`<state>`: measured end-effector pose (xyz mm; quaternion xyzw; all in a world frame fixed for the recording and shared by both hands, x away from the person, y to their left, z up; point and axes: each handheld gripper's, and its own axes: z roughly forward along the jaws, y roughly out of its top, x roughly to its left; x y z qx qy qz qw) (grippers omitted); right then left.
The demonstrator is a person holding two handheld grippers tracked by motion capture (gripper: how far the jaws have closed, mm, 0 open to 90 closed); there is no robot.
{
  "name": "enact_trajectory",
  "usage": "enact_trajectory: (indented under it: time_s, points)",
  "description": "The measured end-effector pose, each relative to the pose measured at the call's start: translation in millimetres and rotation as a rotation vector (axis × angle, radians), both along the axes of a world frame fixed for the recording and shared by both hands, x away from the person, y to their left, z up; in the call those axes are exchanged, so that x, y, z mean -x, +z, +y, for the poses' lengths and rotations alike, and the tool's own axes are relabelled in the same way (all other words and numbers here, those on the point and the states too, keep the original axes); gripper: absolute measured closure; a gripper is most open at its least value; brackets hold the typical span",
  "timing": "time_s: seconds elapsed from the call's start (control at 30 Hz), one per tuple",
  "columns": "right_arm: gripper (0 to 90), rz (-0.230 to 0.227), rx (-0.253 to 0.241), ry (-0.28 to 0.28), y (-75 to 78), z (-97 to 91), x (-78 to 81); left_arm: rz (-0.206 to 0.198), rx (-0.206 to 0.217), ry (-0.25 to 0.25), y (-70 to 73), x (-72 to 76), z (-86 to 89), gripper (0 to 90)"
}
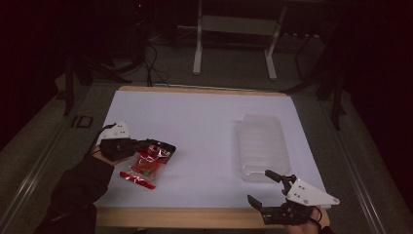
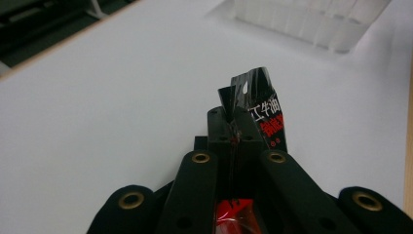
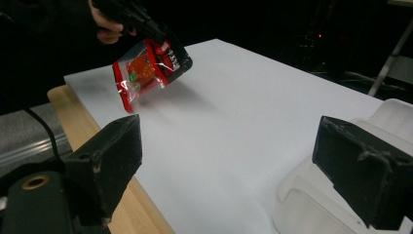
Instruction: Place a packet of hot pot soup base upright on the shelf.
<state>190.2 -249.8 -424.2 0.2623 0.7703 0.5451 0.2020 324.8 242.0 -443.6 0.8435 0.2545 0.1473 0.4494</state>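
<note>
Over the left side of a white-covered tabletop (image 1: 204,126), near its front left corner, the left gripper (image 1: 146,145) is clamped tight on the black top edge of a red-and-clear plastic snack packet (image 1: 146,165), which hangs tilted from the jaws with its lower end close to or just off the surface. The left gripper view confirms the pinch: both black jaws are pressed together on the packet's dark seal, with printed characters showing beside them. Toward the front right corner, the right gripper (image 1: 265,187) hovers with its jaws spread wide and nothing between them, just beside the near end of a clear ribbed plastic tray (image 1: 260,141) that lies on the right half of the tabletop. The work in hand appears to be carrying the packet across to that tray, and doing it well likely means keeping the grip on the seal firm, lifting the packet fully clear of the surface before moving sideways, and letting the free gripper steady the light tray if it slides. The packet's contents read only as an orange mass through the film; whether its bottom edge touches the tabletop cannot be told, and the dim surroundings beyond the far edge are largely lost in shadow.
</note>
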Motion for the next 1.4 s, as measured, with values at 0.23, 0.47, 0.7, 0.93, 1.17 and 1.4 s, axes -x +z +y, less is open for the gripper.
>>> enact_trajectory:
  time_s: [0.23, 0.47, 0.7, 0.93, 1.17, 1.4]
  points:
    - [10.9, -0.111, 0.083, -0.045, 4.6, -2.0, -5.3, -0.028, 0.035, 0.019, 15.3, 5.7, -1.1, 89.0]
    - [10.9, -0.009, 0.036, -0.031, 16.9, -10.0, -11.9, -0.053, 0.097, 0.047, 29.4, 8.0, -0.8, 89.0]
    - [9.9, 0.032, 0.02, -0.04, 24.8, -11.6, -17.8, -0.088, 0.13, 0.048, 44.7, 12.3, -9.3, 89.0]
    - [12.1, 0.057, 0.016, 0.018, 36.1, -8.6, -30.4, -0.13, 0.16, 0.077, 57.7, 17.0, -20.3, 89.0]
    - [18.6, -0.001, 0.042, 0.12, 56.5, 0.6, -46.2, -0.15, 0.187, 0.092, 63.9, 19.4, -34.0, 89.0]
    - [23.4, -0.021, 0.083, 0.199, 75.1, 11.8, -62.7, -0.161, 0.222, 0.104, 65.3, 20.8, -43.2, 89.0]
